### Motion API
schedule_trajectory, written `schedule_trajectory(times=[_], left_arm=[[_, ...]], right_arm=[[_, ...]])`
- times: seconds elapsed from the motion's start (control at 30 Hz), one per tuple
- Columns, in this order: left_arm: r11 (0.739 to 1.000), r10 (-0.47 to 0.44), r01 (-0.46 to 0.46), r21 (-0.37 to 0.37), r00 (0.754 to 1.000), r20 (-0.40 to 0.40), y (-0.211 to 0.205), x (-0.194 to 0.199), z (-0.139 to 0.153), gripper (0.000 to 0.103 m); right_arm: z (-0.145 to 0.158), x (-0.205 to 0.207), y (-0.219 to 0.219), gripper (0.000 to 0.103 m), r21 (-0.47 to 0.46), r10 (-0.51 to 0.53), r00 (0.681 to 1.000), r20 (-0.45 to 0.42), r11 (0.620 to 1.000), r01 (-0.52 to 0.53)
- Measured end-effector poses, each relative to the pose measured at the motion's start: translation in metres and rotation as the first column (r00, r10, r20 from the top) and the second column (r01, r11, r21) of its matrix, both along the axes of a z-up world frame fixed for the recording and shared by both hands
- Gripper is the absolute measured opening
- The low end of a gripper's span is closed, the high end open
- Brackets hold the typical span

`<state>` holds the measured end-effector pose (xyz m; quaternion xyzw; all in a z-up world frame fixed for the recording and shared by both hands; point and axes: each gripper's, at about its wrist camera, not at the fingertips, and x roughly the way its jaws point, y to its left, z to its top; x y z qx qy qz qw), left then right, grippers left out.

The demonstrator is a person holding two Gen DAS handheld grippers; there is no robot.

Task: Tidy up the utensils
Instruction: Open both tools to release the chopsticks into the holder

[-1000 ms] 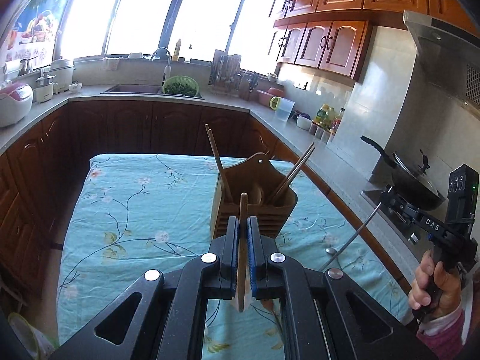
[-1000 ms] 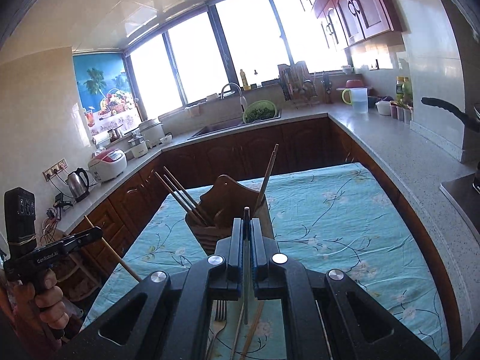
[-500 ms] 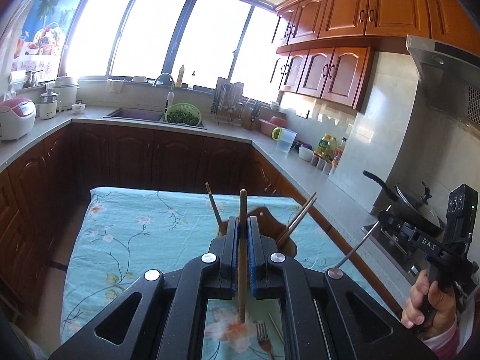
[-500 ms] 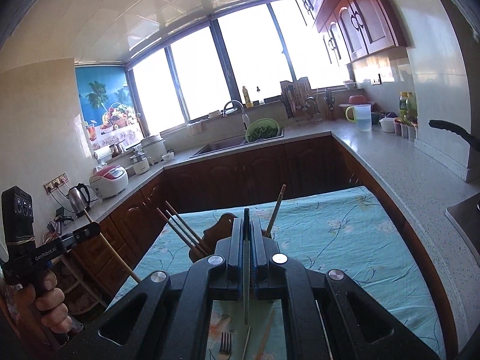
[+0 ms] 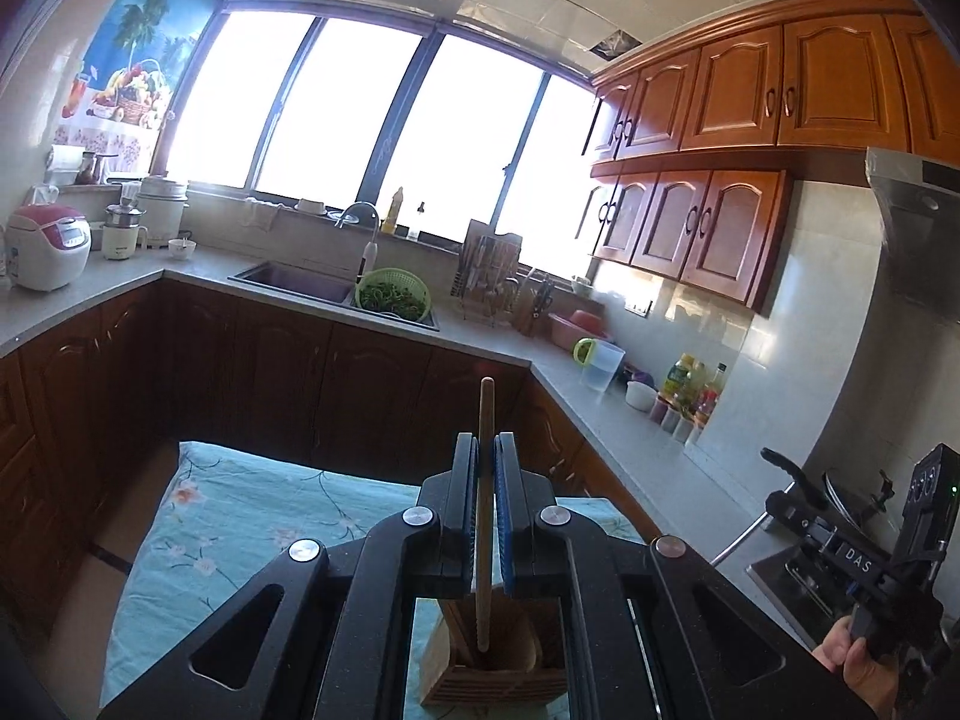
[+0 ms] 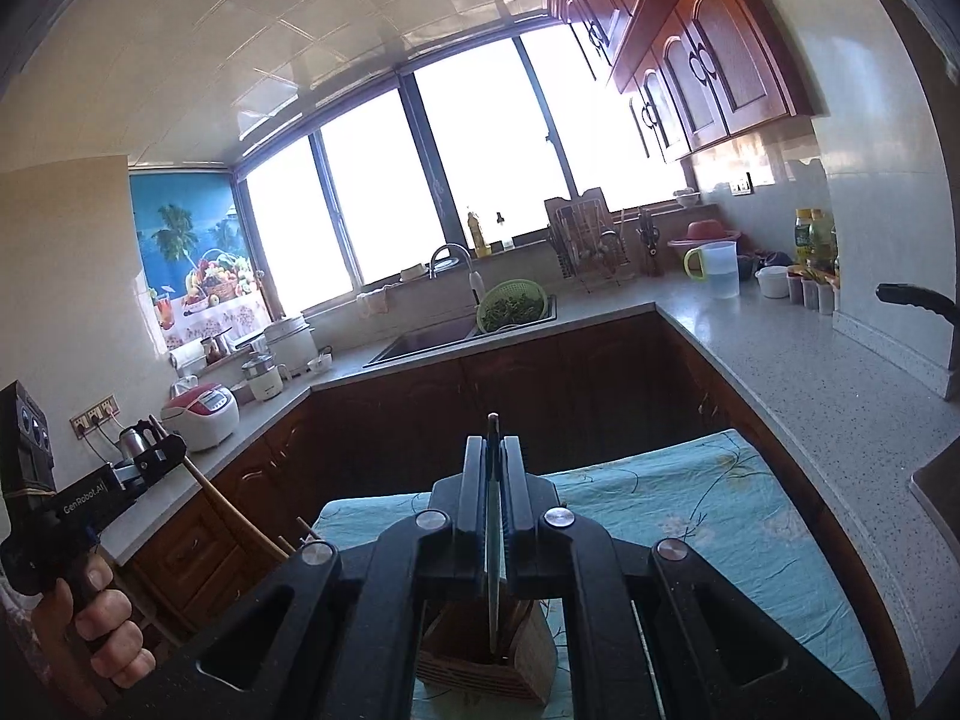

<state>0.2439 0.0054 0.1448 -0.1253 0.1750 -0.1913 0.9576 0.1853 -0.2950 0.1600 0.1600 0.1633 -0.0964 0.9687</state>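
My left gripper (image 5: 485,450) is shut on a wooden chopstick (image 5: 483,480) held upright. Its lower end hangs over the wooden utensil holder (image 5: 492,675), seen below between the gripper arms. My right gripper (image 6: 493,450) is shut on a thin metal utensil handle (image 6: 493,540), also upright, with its lower end over the same wooden holder (image 6: 486,669). The holder stands on the turquoise floral tablecloth (image 6: 690,516). The right gripper also shows at the right edge of the left wrist view (image 5: 780,501), and the left gripper at the left edge of the right wrist view (image 6: 162,450).
Kitchen counters run around the table. A sink with a green colander (image 5: 393,294) is at the back, a rice cooker (image 5: 48,246) to the left, a pitcher (image 5: 600,363) and bottles to the right. A pan (image 5: 840,498) sits on the stove.
Both grippers have risen and tilted upward. The utensil holder has dropped from mid-view to below the fingers, and the held chopstick and metal utensil now hang over it.
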Motion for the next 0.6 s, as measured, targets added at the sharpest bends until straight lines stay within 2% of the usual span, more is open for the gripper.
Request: schedule_trajectory(times=[0.2, 0.3, 0.43, 0.5, 0.6], left_arm=[[0.999, 0.024, -0.026, -0.023, 0.995, -0.096, -0.012, 0.026, -0.053, 0.004], [1.0, 0.006, -0.009, -0.023, 0.99, -0.141, -0.02, 0.035, -0.075, 0.004], [1.0, -0.012, 0.014, 0.013, 0.985, -0.17, -0.033, 0.046, -0.092, 0.005], [0.999, -0.01, 0.018, 0.04, 0.983, -0.183, -0.036, 0.055, -0.092, 0.005], [0.999, -0.023, 0.032, 0.04, 0.98, -0.199, -0.04, 0.064, -0.091, 0.005]], right_arm=[[-0.045, 0.019, -0.01, 0.004, 0.064, -0.007, 0.998, -0.062, 0.998, 0.011], [-0.068, 0.027, -0.012, 0.004, 0.091, 0.007, 0.995, -0.1, 0.996, 0.002], [-0.091, 0.035, -0.012, 0.004, 0.121, 0.028, 0.989, -0.147, 0.993, -0.011], [-0.094, 0.035, -0.01, 0.004, 0.106, 0.02, 0.989, -0.146, 0.994, -0.004], [-0.093, 0.036, -0.01, 0.004, 0.116, 0.023, 0.988, -0.152, 0.993, -0.005]])
